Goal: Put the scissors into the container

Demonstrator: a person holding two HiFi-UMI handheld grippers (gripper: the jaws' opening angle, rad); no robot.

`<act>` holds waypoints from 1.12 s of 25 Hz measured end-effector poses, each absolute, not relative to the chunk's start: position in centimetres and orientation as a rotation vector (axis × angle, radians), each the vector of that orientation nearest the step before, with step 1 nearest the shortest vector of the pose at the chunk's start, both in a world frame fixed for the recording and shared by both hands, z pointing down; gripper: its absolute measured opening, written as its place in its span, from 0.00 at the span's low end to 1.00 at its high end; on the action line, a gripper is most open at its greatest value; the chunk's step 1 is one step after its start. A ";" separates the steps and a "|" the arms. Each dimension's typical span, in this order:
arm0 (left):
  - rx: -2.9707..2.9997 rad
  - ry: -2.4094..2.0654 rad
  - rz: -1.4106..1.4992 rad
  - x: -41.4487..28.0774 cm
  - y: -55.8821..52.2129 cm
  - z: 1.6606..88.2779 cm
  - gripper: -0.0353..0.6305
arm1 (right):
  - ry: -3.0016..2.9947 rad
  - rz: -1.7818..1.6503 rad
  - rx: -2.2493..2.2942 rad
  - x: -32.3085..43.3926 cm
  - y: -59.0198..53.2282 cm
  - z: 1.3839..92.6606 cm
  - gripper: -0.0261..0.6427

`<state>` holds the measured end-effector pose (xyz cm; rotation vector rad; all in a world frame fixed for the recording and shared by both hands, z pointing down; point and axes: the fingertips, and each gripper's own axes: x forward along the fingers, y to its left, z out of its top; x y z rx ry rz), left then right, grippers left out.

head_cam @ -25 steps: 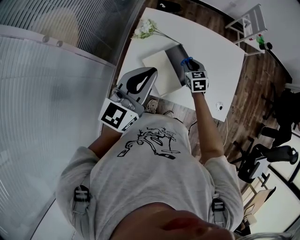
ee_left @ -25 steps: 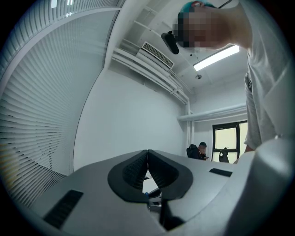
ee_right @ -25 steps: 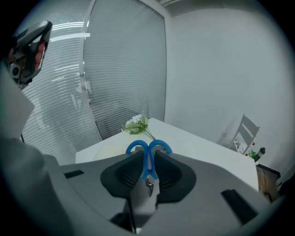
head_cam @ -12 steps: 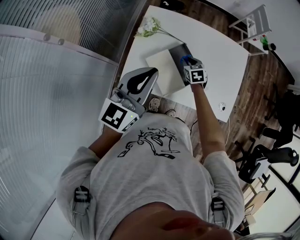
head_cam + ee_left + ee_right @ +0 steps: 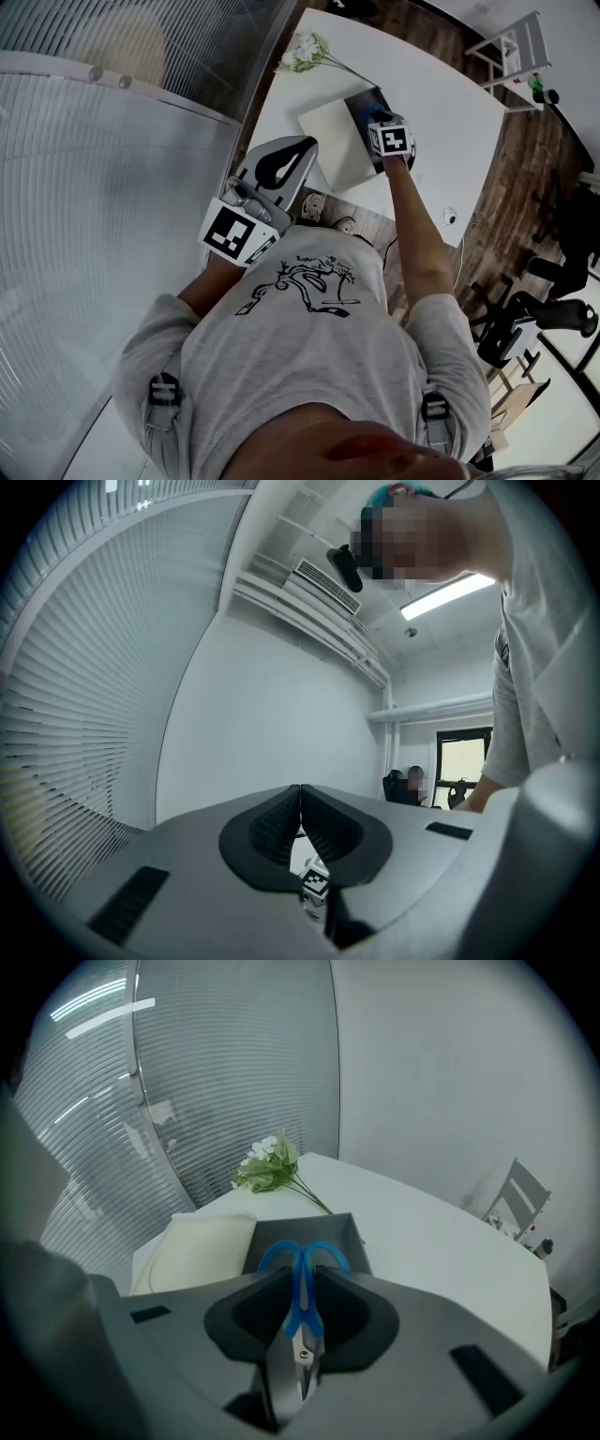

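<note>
Blue-handled scissors (image 5: 301, 1299) are clamped in my right gripper (image 5: 302, 1277), handle loops forward and blades back toward the camera. Their handles hang just over the dark grey open container (image 5: 349, 1230) on the white table. In the head view the right gripper (image 5: 382, 122) reaches out over that container (image 5: 360, 105), and a bit of blue handle shows at its tip. My left gripper (image 5: 281, 165) stays close to the person's body and off the table. In the left gripper view the left gripper (image 5: 300, 802) has its jaws together with nothing between them.
A cream folded cloth or pad (image 5: 332, 141) lies against the container's left side. A sprig of white flowers (image 5: 305, 52) lies at the table's far left. A small round white object (image 5: 450, 216) sits near the table's (image 5: 441, 103) near edge. A white stand (image 5: 511, 47) and office chairs (image 5: 548, 314) are to the right.
The right gripper has moved farther out and down toward the container, carrying the scissors. The left gripper has stayed where it was.
</note>
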<state>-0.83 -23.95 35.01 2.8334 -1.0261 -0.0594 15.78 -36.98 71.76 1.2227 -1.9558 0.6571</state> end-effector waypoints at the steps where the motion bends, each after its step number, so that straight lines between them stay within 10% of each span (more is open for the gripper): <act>1: 2.830 -1.028 -0.057 -1.0 -24.1 35.2 0.09 | -1.947 0.658 1.219 15.7 -37.2 72.0 0.17; 28: 2.761 -1.080 -0.022 -3.3 -25.9 36.8 0.09 | -1.821 0.749 1.122 15.6 -38.4 77.5 0.18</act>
